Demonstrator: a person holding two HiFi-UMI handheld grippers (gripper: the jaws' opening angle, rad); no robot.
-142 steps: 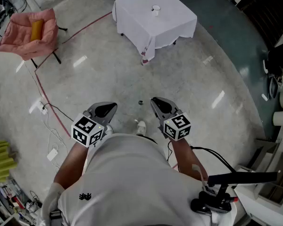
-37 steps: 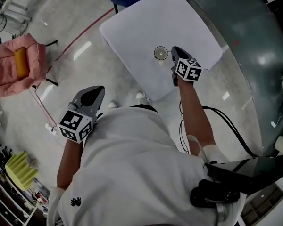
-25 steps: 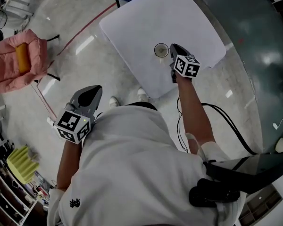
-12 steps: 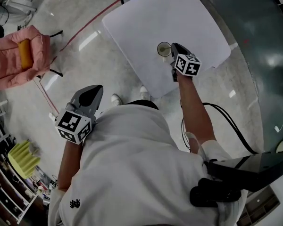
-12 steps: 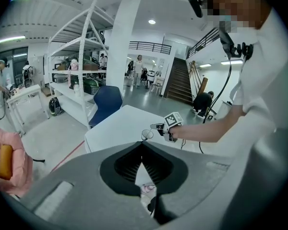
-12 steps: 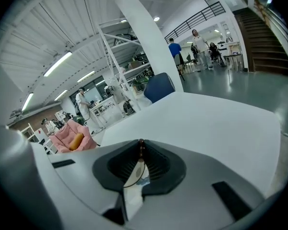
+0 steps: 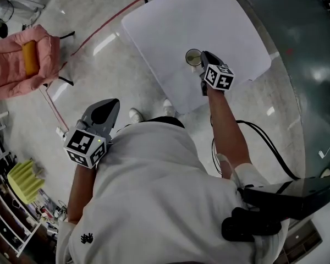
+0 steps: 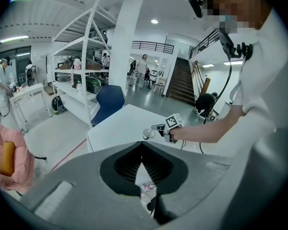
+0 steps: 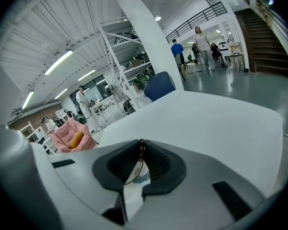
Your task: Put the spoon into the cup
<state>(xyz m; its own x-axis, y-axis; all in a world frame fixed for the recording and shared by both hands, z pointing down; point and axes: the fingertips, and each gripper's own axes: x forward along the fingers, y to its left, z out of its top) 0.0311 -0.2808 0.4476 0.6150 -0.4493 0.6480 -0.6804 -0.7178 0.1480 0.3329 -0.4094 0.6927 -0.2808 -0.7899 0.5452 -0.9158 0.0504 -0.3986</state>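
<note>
- Two grippers are showing, one in each hand of the person standing at the white table (image 7: 220,21).
- Reaching forward with the arm stretched out, the right gripper (image 7: 204,55) is pointing forward and down at the table, its tip just beside the cup (image 7: 193,56).
- Its jaws are pinching nearly together on the spoon (image 9: 141,146), whose thin end is poking up between the tips.
- Hanging back at the person's side on a bent arm, the left gripper (image 7: 112,103) is tilting down over the floor with its jaws pressed together and holding nothing.
</note>
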